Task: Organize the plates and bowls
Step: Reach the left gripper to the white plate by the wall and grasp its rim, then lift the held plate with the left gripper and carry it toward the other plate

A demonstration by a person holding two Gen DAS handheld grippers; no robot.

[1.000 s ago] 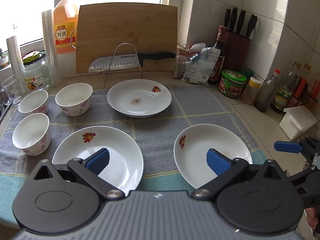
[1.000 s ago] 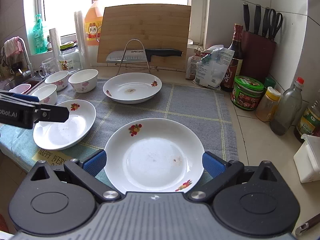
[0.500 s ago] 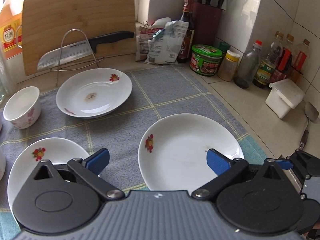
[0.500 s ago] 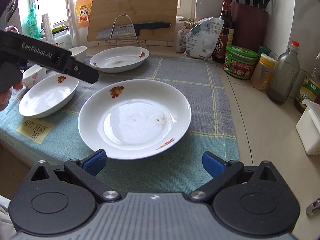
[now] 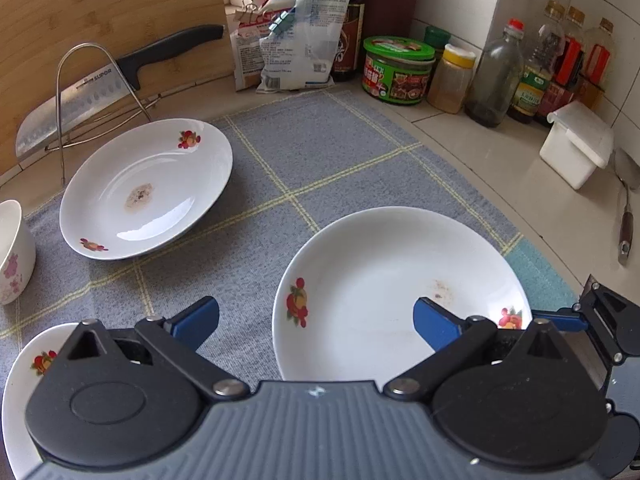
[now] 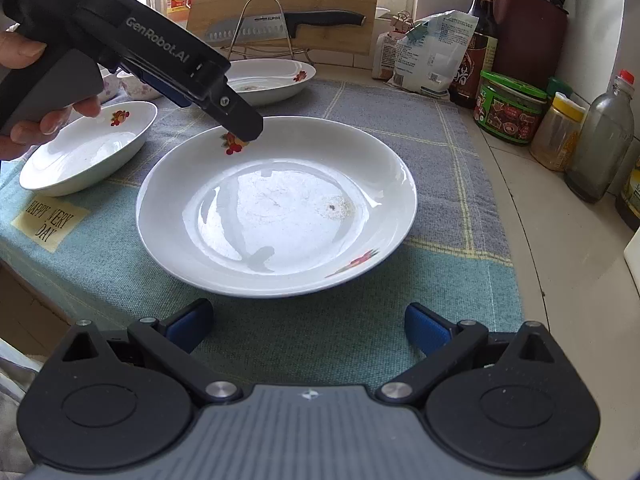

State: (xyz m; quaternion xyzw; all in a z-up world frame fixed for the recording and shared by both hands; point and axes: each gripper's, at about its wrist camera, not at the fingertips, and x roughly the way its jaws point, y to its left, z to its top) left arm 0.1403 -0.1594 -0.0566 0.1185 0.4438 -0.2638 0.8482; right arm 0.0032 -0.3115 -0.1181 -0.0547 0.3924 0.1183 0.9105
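I count three white fruit-print plates on the cloth: one (image 6: 276, 204) just ahead of my right jaws, one (image 6: 86, 148) off to their left, and one (image 6: 268, 78) far ahead beyond it. My left view adds a single floral bowl (image 5: 12, 256) well left of its jaws. Past the plates I make out one knife (image 5: 116, 76) on one wire rack (image 5: 80, 92), one green-lidded jar (image 5: 398, 70), one yellow-capped jar (image 5: 450, 80) and two clipped bags (image 5: 288, 40); the crowded bottles at far right I cannot count surely.
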